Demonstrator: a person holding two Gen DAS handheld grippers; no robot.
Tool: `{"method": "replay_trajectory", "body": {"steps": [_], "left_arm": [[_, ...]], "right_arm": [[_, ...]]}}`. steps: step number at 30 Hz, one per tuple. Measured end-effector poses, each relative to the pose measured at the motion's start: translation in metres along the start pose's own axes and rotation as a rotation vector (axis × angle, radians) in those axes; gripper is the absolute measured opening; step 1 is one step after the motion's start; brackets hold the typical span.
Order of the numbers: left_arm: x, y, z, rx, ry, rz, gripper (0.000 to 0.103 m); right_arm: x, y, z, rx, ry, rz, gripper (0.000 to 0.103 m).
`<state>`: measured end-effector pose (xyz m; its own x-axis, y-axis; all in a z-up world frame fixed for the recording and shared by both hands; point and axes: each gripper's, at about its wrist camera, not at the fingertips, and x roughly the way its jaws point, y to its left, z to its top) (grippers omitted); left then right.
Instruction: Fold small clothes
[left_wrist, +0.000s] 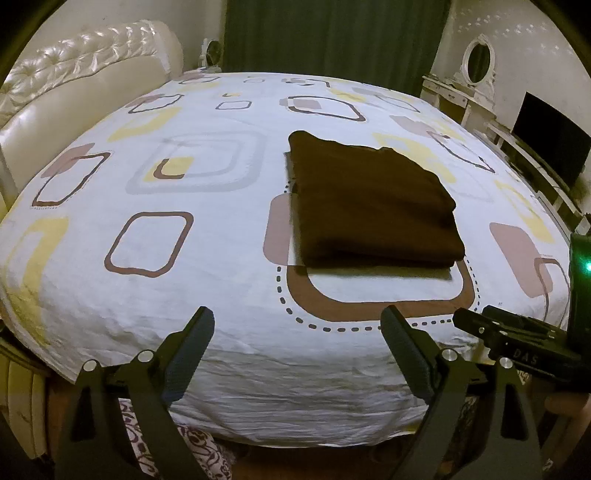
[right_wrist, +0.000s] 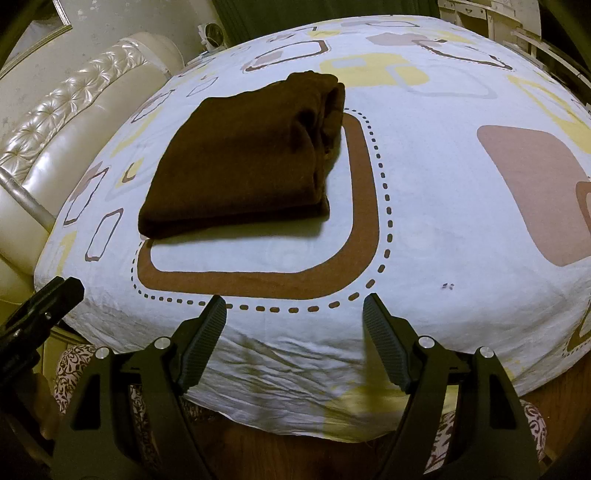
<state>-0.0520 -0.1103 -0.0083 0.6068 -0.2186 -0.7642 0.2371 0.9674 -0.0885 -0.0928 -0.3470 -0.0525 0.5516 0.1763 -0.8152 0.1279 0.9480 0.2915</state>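
Spread and empty, the left gripper (left_wrist: 297, 328) is being held over the sheet (left_wrist: 229, 258); beyond it a brown cloth (left_wrist: 373, 206) is lying folded into a flat square. From the right wrist, the right gripper (right_wrist: 294, 314) is being held spread too, and the cloth (right_wrist: 243, 162) is showing stacked layers at its right edge.

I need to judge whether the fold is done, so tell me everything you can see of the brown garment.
The brown garment is dark brown, soft, fleece-like cloth, folded into a flat, roughly rectangular stack of several layers. One side shows bunched, rounded folds. It lies on the patterned bedsheet, partly over a printed brown rounded square. Nothing else touches it; both grippers stand apart from it.
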Motion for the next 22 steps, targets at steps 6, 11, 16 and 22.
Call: {"method": "replay_trajectory", "body": {"steps": [6, 11, 16, 22], "left_arm": [[-0.001, -0.001, -0.001, -0.027, -0.003, 0.0, 0.091], [-0.005, -0.006, 0.003, 0.002, -0.028, 0.037, 0.091], [0.001, 0.015, 0.032, -0.037, -0.058, 0.046, 0.091], [0.055, 0.097, 0.102, -0.132, -0.054, 0.216, 0.091]], "right_arm": [[0.001, 0.0, 0.0, -0.002, 0.003, 0.001, 0.076], [0.002, 0.0, -0.001, -0.004, 0.007, 0.002, 0.076], [-0.001, -0.007, 0.007, 0.015, 0.016, 0.026, 0.076], [-0.008, -0.032, 0.07, 0.037, -0.083, 0.027, 0.085]]}}
